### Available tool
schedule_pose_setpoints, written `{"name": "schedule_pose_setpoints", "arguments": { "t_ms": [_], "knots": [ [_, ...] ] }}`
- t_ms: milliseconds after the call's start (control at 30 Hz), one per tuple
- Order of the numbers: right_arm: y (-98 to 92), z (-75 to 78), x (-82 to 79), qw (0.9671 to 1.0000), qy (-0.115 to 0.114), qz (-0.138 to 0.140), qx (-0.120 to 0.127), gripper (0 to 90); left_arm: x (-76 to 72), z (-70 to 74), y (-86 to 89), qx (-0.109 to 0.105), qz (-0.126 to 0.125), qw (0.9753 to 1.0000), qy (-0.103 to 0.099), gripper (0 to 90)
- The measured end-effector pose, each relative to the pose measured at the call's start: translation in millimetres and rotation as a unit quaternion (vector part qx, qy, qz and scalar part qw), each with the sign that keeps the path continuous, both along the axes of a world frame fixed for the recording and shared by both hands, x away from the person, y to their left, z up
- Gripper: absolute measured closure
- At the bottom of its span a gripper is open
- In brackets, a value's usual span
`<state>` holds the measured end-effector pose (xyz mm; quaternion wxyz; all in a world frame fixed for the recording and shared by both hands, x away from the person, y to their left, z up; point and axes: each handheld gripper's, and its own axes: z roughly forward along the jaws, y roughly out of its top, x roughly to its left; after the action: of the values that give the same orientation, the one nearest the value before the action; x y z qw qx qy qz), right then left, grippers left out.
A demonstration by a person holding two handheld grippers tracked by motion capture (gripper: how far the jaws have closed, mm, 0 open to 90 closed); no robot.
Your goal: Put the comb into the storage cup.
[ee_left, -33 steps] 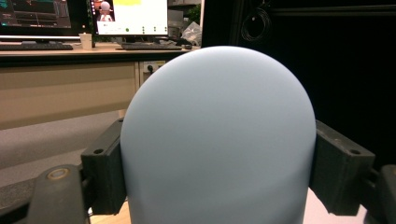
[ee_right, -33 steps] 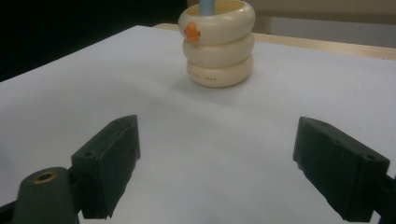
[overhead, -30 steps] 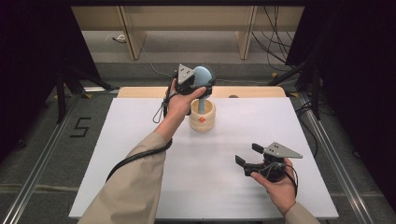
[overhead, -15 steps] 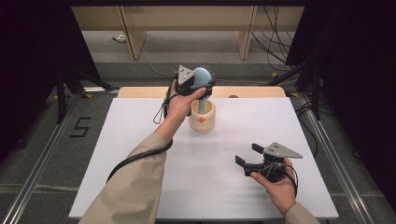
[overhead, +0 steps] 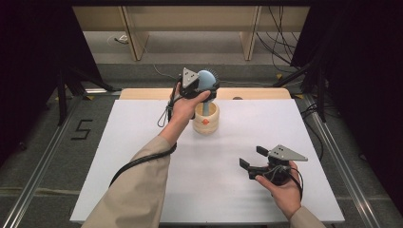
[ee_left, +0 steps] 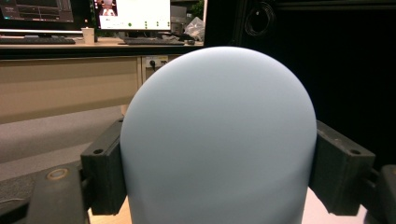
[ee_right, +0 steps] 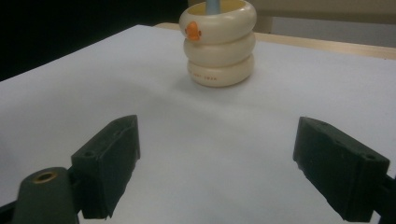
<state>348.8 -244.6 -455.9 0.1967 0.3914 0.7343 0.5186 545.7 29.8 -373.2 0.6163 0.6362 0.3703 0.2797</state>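
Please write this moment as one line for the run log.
left gripper: shut on blue brush head | brush handle in cream holder | right gripper: open, empty

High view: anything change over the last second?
Nothing visibly changed. The left gripper stays shut on the blue brush, whose handle stands in the cream cup. The right gripper stays open, low over the white table.
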Motion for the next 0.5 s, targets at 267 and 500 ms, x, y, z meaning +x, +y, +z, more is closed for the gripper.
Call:
{"name": "schedule_pose_setpoints", "arguments": {
  "t_ms": [267, 500],
  "knots": [
    [0.2, -0.2, 0.1, 1.0, -0.001, 0.0, 0.0, 15.8, 0.4, -4.2, 0.5, 0.002, 0.003, 1.0, 0.004, 19.5],
    [0.2, -0.2, 0.0, 1.0, -0.001, 0.001, 0.0, 15.8, 0.3, -7.6, 0.3, 0.002, 0.002, 1.0, 0.006, 19.4]
  ]
}}
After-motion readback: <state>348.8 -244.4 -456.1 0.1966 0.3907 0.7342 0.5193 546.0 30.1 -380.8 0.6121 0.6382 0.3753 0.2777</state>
